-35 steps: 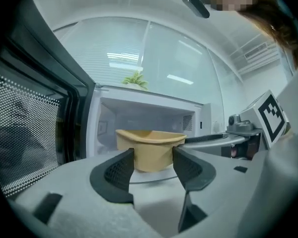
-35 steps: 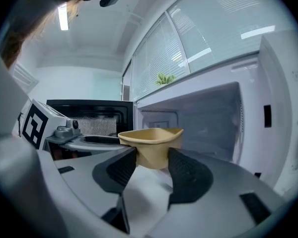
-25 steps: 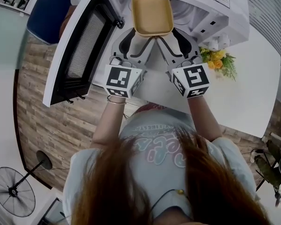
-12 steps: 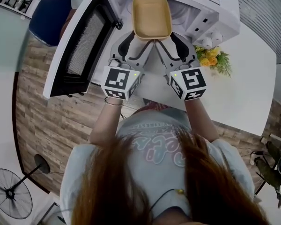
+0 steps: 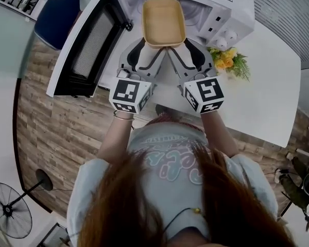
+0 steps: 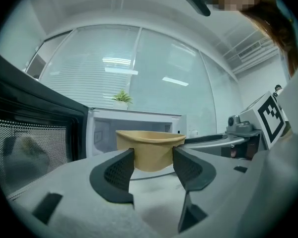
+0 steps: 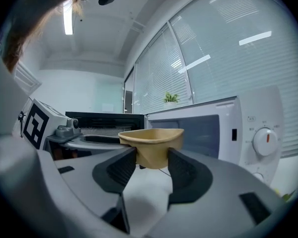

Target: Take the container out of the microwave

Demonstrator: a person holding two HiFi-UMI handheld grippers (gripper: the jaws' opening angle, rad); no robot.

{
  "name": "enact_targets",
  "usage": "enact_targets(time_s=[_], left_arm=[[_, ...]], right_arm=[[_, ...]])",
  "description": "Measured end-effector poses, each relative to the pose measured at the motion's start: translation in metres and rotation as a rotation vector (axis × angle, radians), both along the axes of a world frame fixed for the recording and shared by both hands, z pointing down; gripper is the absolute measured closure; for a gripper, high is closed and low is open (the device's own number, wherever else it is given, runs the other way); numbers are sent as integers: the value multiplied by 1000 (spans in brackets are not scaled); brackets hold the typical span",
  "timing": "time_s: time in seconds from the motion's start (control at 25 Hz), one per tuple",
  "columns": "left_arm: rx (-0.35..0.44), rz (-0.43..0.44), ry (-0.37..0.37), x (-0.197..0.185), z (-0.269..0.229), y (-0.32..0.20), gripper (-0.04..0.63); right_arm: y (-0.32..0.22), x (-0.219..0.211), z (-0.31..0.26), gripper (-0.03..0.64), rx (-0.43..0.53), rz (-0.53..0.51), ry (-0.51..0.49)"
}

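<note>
Almost out, just not parked yet

So the left gripper (image 6: 153,163) and the right gripper (image 7: 152,163) each clamp a near corner of the tan container (image 5: 164,22). It hangs lifted at the mouth of the microwave (image 5: 232,14), door (image 5: 85,50) swung wide open. What's left, probably: pull it fully clear and set it on the white table (image 5: 268,96).

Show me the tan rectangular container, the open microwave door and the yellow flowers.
tan rectangular container (image 5: 164,20), head view, inner floor.
open microwave door (image 5: 86,51), head view, mesh window.
yellow flowers (image 5: 224,61), head view, blossoms.
</note>
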State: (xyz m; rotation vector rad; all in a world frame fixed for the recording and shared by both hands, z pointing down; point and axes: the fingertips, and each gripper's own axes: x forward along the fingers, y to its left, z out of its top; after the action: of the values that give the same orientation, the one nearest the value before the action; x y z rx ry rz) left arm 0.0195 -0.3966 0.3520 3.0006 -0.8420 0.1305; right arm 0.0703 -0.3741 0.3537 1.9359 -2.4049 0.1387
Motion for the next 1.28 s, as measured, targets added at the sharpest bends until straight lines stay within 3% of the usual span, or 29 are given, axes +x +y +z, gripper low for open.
enact_targets(time_s=[1.28], left_arm=[[35,-55,35,-20,-13,156,351]], right_arm=[[155,-19,-10,431,42,-46,4]])
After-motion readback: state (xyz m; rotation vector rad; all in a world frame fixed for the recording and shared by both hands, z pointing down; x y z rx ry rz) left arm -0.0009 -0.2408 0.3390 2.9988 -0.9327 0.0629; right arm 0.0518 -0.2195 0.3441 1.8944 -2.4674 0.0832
